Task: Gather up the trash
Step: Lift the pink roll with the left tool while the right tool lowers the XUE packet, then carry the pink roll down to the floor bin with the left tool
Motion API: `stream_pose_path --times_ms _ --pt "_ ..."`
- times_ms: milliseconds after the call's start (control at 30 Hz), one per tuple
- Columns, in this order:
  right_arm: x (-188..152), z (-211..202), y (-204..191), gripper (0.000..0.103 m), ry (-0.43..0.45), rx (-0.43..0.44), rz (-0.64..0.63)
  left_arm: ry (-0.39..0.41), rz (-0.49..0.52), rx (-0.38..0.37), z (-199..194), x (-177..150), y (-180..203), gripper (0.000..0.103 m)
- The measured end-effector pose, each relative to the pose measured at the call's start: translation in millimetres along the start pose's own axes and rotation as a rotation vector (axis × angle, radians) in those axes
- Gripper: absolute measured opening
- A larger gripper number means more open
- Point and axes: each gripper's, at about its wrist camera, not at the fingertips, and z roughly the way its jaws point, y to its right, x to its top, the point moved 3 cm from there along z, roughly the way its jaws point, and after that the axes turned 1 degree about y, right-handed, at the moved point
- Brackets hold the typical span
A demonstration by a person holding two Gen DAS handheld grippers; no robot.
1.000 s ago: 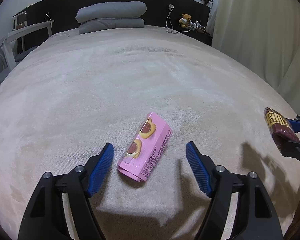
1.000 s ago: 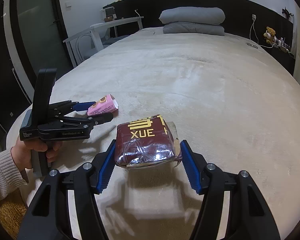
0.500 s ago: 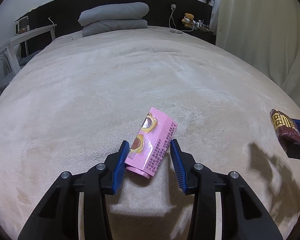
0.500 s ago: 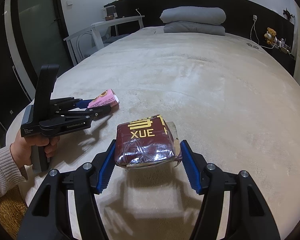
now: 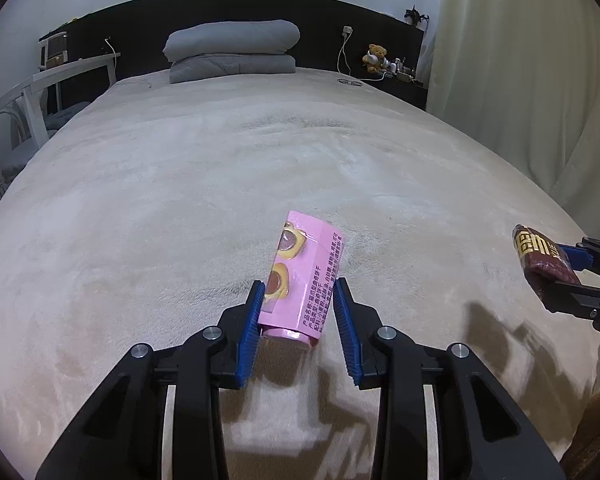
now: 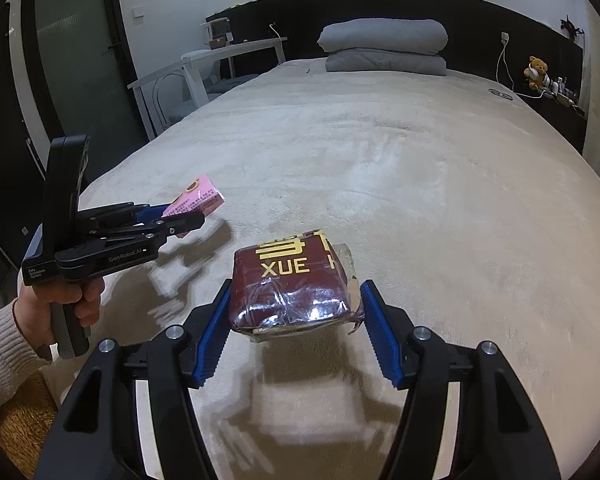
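Observation:
My left gripper [image 5: 298,300] is shut on a pink snack box [image 5: 305,276] printed with biscuits and holds it tilted up, lifted off the beige bed cover [image 5: 220,184]. In the right wrist view the same box [image 6: 194,200] sticks out of the left gripper [image 6: 180,220] at the left. My right gripper [image 6: 296,308] is shut on a dark red foil packet [image 6: 290,284] with gold letters, held above the bed. That packet also shows at the right edge of the left wrist view [image 5: 544,258].
Folded grey bedding [image 5: 232,50] lies at the black headboard. A white desk and chair [image 6: 188,76] stand left of the bed. A nightstand with a teddy bear [image 5: 376,58] and a cream curtain [image 5: 520,80] are on the right.
My left gripper closed around the pink box and lifted it off the bed, tilting it upright. My right gripper kept holding the red packet in place.

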Motion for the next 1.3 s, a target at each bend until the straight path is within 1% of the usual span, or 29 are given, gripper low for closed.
stream_pose_path --times_ms 233,400,600,800,833,967,1000,1033,1067,1200,1300 --pt "-5.8 -20.9 -8.0 0.062 0.019 0.001 0.021 0.040 -0.017 -0.033 -38.6 -6.5 12.0 0.031" --pt "-19.4 -40.8 -12.3 0.062 0.023 -0.003 0.046 0.063 0.004 -0.040 -66.1 -14.8 26.1 0.030" --pt "-34.8 -69.2 -27.6 0.062 0.043 -0.006 0.043 0.096 -0.010 -0.060 -100.6 -26.9 39.1 0.030" --pt "-52.4 -96.7 -40.5 0.062 0.064 0.000 0.056 0.143 -0.012 -0.082 -140.8 -42.8 61.4 0.029" --pt "-55.8 -101.8 -43.2 0.060 0.069 -0.001 0.055 0.148 -0.016 -0.088 -147.3 -46.9 64.5 0.029" --pt "-69.7 -118.3 -53.0 0.059 0.078 0.004 0.062 0.159 -0.023 -0.094 -170.4 -65.2 73.5 0.029" --pt "-73.5 -122.2 -55.4 0.056 0.080 0.005 0.062 0.163 -0.022 -0.097 -175.0 -68.9 76.8 0.029" --pt "-77.5 -125.7 -57.4 0.048 0.082 0.004 0.061 0.165 -0.019 -0.098 -180.6 -73.5 79.2 0.029" --pt "-81.2 -128.8 -60.3 0.046 0.083 -0.002 0.054 0.165 -0.020 -0.101 -185.6 -78.6 81.9 0.029" --pt "-96.3 -128.6 -64.9 0.046 0.057 -0.020 0.058 0.156 -0.021 -0.104 -196.2 -94.3 89.5 0.029" --pt "-105.4 -121.3 -68.8 0.045 0.014 -0.042 0.034 0.152 -0.032 -0.105 -203.5 -103.8 92.1 0.029"
